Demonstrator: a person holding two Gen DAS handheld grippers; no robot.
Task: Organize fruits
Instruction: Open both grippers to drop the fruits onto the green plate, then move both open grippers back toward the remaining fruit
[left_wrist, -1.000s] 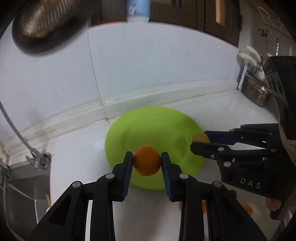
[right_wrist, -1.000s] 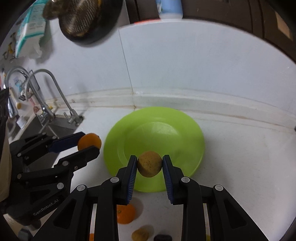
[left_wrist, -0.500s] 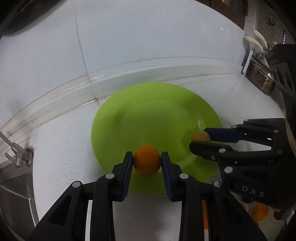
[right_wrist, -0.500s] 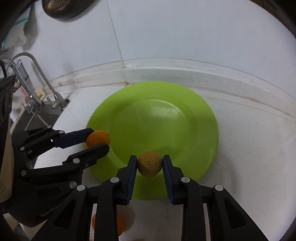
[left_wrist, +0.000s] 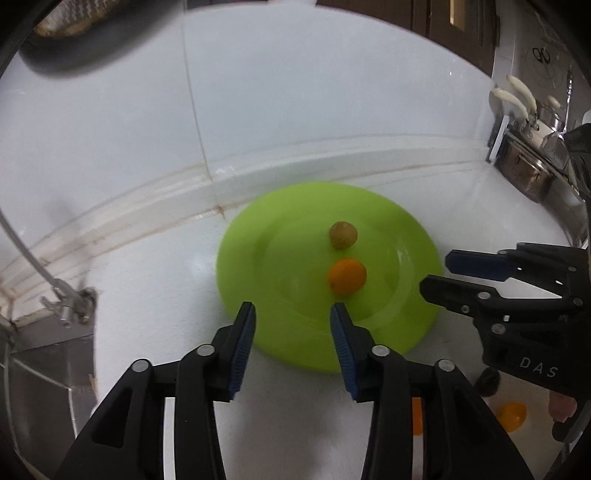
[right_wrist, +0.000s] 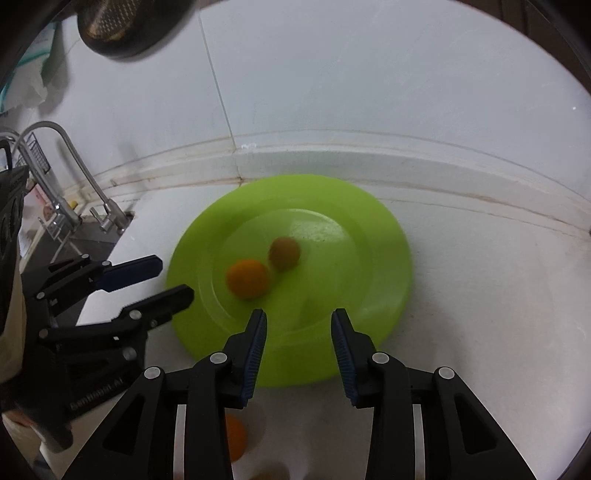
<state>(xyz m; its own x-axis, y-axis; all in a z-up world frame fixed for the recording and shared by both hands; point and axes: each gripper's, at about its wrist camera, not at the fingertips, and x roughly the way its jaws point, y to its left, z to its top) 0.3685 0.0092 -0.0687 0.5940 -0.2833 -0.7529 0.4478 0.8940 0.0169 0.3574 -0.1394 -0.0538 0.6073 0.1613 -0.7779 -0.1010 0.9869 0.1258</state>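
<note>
White tiled wall and a white table (left_wrist: 155, 280) fill both views, with a steel faucet (right_wrist: 79, 173) at the middle left of the right wrist view and a dark round strainer (right_wrist: 122, 26) hanging at the upper left. A lime-green plate (left_wrist: 288, 332) lies flat on the table near the wall joint, at the centre of each frame. Two small round fruits rest in its well, so neither shows a clear long axis or pointing direction: an orange fruit (left_wrist: 347, 277), smooth and bright, and just beyond it toward the wall a duller brownish-yellow fruit (left_wrist: 342, 234) with a speckled skin. In the right wrist view the orange fruit (right_wrist: 248, 278) and the brownish-yellow fruit (right_wrist: 284, 253) look close together, possibly touching; motion blur keeps this uncertain. The left gripper (left_wrist: 291, 321) is spread wide and grasps nothing, its blue-lined fingers hovering over the near rim of the plate. The right gripper (right_wrist: 298, 328) is likewise released and empty above the near rim; seen from the left wrist view at the right edge, the right gripper (left_wrist: 439, 271) bears the letters "DAS". The left gripper (right_wrist: 173, 280) as seen from the right wrist view carries a partly readable marking ending in "Robot.AI". More orange fruit (left_wrist: 511, 415) lies on the table at the lower right of the left wrist view, with another orange piece (right_wrist: 234, 437) low in the right wrist view.
</note>
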